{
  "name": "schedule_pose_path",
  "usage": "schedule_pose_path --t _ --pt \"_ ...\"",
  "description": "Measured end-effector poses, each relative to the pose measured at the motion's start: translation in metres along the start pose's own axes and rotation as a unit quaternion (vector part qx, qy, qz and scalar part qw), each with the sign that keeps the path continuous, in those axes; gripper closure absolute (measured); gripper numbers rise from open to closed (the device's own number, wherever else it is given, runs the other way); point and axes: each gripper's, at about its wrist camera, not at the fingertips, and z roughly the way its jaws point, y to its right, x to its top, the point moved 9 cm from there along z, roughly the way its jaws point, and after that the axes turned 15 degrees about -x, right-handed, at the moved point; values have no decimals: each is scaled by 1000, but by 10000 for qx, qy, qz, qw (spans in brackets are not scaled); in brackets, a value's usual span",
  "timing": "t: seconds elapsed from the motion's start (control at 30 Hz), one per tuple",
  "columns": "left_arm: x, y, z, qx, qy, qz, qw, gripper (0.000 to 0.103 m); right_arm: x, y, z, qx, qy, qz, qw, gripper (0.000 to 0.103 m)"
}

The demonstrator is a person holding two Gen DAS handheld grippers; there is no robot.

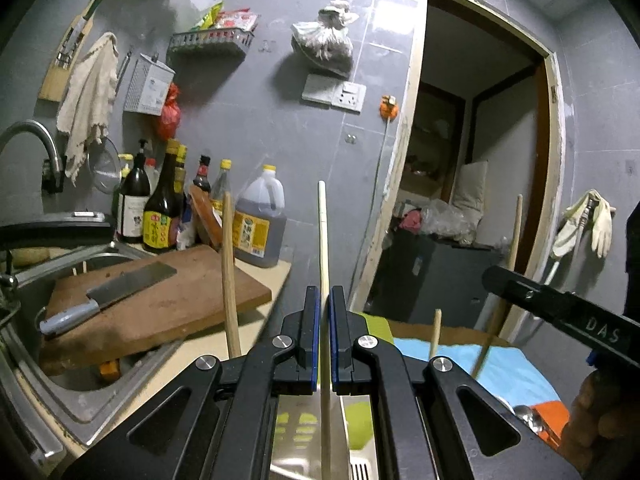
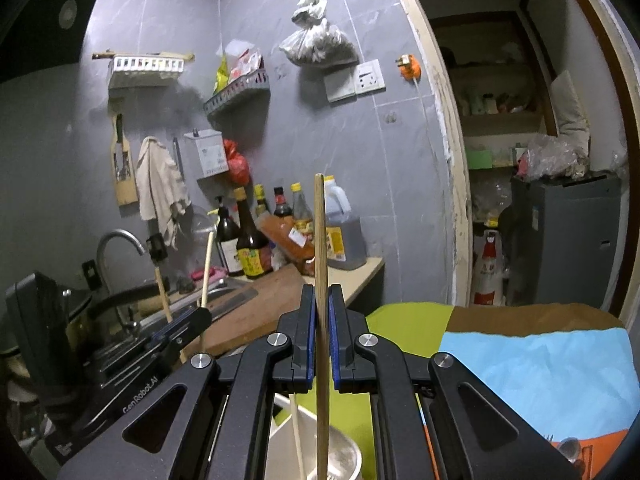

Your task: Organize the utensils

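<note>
My left gripper is shut on a pale chopstick that stands upright, its lower end reaching into a metal utensil holder below. My right gripper is shut on a brown wooden chopstick, also upright, its lower end over a metal cup in a white holder. Other wooden chopsticks stand beside the left gripper. The right gripper also shows in the left wrist view, and the left gripper in the right wrist view.
A cutting board with a cleaver lies over the sink. Sauce bottles and an oil jug stand by the wall. Coloured paper sheets cover the table; a spoon lies at right. A doorway opens behind.
</note>
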Motion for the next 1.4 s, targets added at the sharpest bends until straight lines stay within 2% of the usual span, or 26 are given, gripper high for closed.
schedule_pose_path --t 0.27,0.4,0.47,0.53,0.67,0.7,0.73,0.8,0.9,1.0,1.03,1.13,1.2,1.27,1.33,1.4 --pt "-14 4 -1 -161 -354 -166 9991 100 -17 6 6 14 -281 85 9996 97" --pt "-15 9 -5 -214 -407 -190 9988 99 -19 9 5 8 -314 73 9995 94" --pt "-13 11 -7 -235 -394 -200 9987 96 -18 10 2 21 -278 77 9996 88" --pt "-9 15 -10 -265 -364 -206 9988 91 -14 12 -1 39 -215 103 9997 78" --pt "2 21 -15 -350 -225 -245 9988 83 -4 16 -10 30 -20 103 9999 74" --pt "5 24 -17 -376 -190 -243 9988 82 -1 17 -13 19 27 105 9999 68" --pt "8 27 -19 -392 -164 -232 9988 79 3 19 -17 4 109 122 9999 60" --pt "13 34 -21 -450 -125 -188 9987 74 9 25 -24 -38 254 163 9995 53" --pt "18 47 -23 -533 -93 -125 9985 65 18 38 -35 -193 422 168 9988 48" --pt "21 60 -23 -623 -64 -72 9980 52 21 54 -45 -349 494 199 9980 32" --pt "22 65 -23 -653 -49 -58 9978 46 22 61 -48 -398 515 221 9976 30" --pt "22 80 -21 -745 -66 3 9972 37 22 79 -59 -551 544 209 9968 24" --pt "21 89 -19 -809 -80 25 9967 28 21 91 -66 -654 570 195 9960 20" --pt "18 98 -18 -873 -62 -19 9962 12 19 105 -74 -783 574 183 9951 15" --pt "13 107 -16 -977 -55 -126 9951 9 16 120 -82 -924 581 230 9938 4" --pt "6 118 -11 -1053 -132 -168 9942 8 12 137 -91 -1075 586 314 9920 2"
